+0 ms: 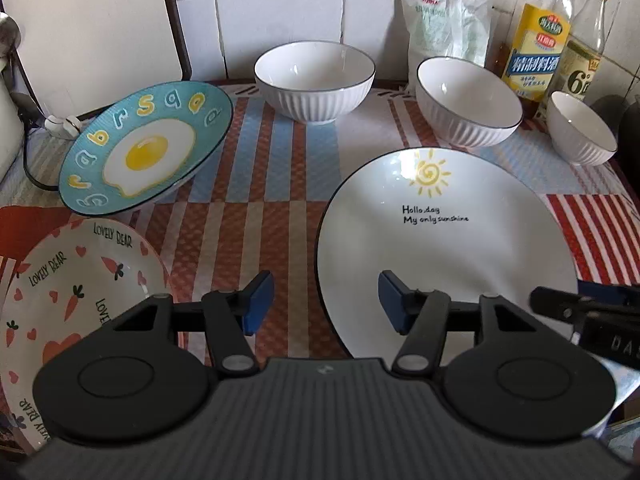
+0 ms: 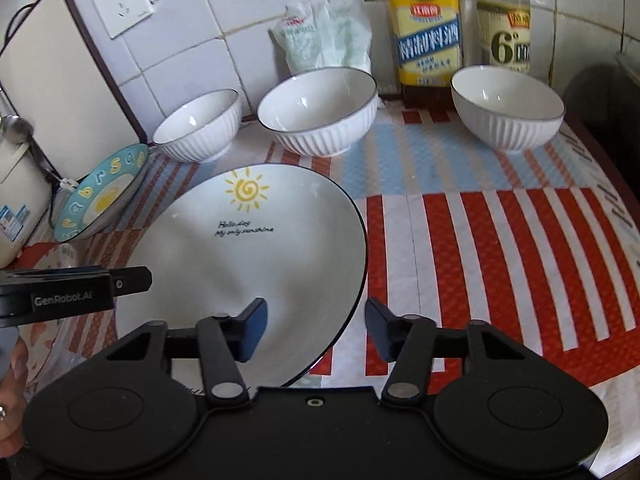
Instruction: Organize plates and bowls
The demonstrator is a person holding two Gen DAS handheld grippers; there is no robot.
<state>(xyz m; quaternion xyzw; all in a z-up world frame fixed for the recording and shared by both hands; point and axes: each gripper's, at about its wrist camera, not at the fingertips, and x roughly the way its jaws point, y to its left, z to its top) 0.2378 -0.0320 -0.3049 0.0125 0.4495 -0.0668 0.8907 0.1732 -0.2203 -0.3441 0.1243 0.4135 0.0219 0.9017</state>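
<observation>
A white plate with a yellow sun lies on the patterned cloth. My left gripper is open and straddles the plate's left rim, with one blue pad over the plate and the other over the cloth. My right gripper is open and straddles the plate's right rim the same way. No pad presses on the plate. A blue fried-egg plate sits tilted at the left. A carrot-pattern plate lies at the near left. Three white ribbed bowls stand along the back.
Two bottles and a plastic bag stand against the tiled wall behind the bowls. A cutting board leans at the back left beside a white cooker. Striped cloth lies to the plate's right.
</observation>
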